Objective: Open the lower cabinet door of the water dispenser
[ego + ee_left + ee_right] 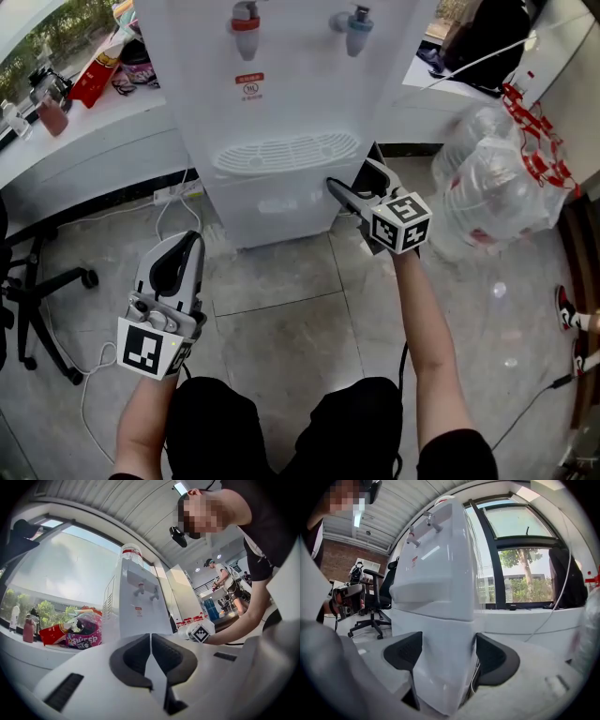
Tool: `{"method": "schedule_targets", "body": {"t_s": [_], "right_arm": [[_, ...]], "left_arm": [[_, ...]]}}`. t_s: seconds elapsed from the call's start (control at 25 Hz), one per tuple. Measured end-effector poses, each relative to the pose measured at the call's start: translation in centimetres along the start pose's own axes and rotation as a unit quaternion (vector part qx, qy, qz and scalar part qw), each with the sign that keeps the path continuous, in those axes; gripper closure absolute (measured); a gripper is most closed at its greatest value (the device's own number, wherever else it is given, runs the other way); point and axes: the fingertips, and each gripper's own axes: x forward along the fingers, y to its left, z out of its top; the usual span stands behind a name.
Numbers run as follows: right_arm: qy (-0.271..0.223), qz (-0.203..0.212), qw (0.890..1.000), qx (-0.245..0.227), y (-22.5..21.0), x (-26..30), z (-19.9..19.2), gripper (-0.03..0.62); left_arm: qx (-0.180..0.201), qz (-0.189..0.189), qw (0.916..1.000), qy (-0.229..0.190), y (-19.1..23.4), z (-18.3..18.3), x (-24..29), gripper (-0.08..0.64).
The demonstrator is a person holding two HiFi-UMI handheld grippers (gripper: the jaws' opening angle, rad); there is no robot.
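Observation:
The white water dispenser (pixel 281 84) stands ahead with its lower cabinet door (pixel 281 202) closed beneath the drip grille. At the cabinet's lower right front corner my right gripper (pixel 352 178) is open, one jaw before the door and one by the side wall. In the right gripper view that corner (pixel 443 644) fills the gap of the right gripper (pixel 447 656); contact cannot be told. My left gripper (pixel 183 242) hangs low at the left, away from the dispenser. In the left gripper view its pads (pixel 136 656) meet, with nothing between them, and the dispenser (pixel 136 606) stands beyond.
A large water bottle in a plastic bag (pixel 497 187) lies right of the dispenser. An office chair (pixel 37 281) stands at the left. A power strip with cables (pixel 173 194) lies by the dispenser's left foot. White counters (pixel 84 131) run behind, carrying snacks and bottles.

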Motion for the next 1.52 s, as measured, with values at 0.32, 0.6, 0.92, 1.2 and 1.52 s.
{"method": "schedule_targets", "body": {"t_s": [0.32,0.6,0.92,1.2,1.52], "right_arm": [[-0.007,-0.001,1.000,0.016,-0.2,0.3,0.2,0.247],[0.001,-0.007,1.000,0.029,0.1,-0.4,0.2,0.252],[-0.001,-0.019,1.000,0.018,1.3,-2.7,-0.4,0.278],[-0.010,0.001,1.000,0.013,4.0,-5.9,-1.0,0.278],[-0.003,-0.007,1.000,-0.015,4.4,-10.7,-2.0,0.278]], "left_arm": [[0.012,0.000,0.9999,0.001,0.1,0.4,-0.3,0.541],[0.013,-0.004,0.9999,-0.005,-0.4,0.8,-0.4,0.541],[0.019,-0.007,0.9997,-0.010,-1.1,1.1,-0.5,0.541],[0.020,-0.008,0.9997,-0.007,-1.5,1.1,-0.7,0.541],[0.014,-0.007,0.9998,-0.009,-1.4,1.3,-1.2,0.541]]}}
